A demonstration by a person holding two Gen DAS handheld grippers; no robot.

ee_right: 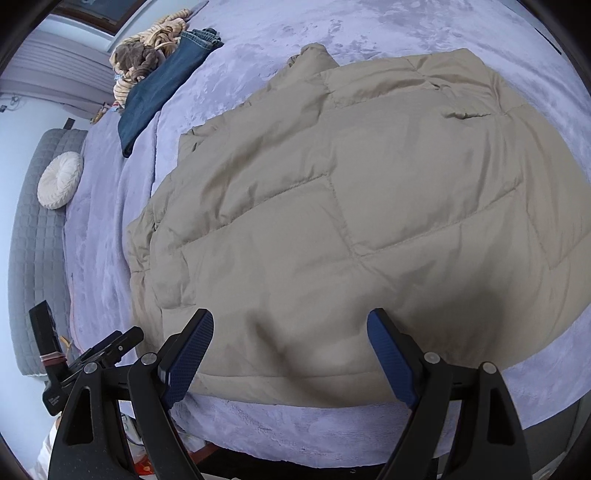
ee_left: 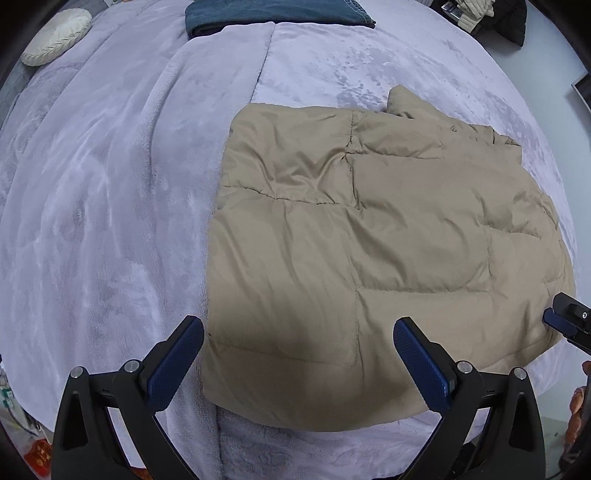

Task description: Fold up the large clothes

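A tan quilted puffer jacket (ee_left: 369, 240) (ee_right: 351, 203) lies spread flat on a lavender plush blanket (ee_left: 110, 184) (ee_right: 406, 29), its hem near the bed's front edge. My left gripper (ee_left: 298, 328) hovers open over the jacket's near left corner, with nothing pressed between its blue pads (ee_left: 177, 362). Over the middle of the near hem, my right gripper (ee_right: 291, 317) also stands open and holds nothing. In the left wrist view the right gripper's tip (ee_left: 565, 317) shows at the far right edge. The left gripper (ee_right: 110, 347) appears at the lower left of the right wrist view.
Folded blue jeans (ee_left: 273, 14) (ee_right: 159, 92) lie at the far side of the bed, beside a striped plush toy (ee_right: 147, 55). A round cream cushion (ee_left: 55, 35) (ee_right: 61, 181) rests by a grey quilted headboard (ee_right: 33, 258). The bed's front edge (ee_right: 314, 432) runs just below the grippers.
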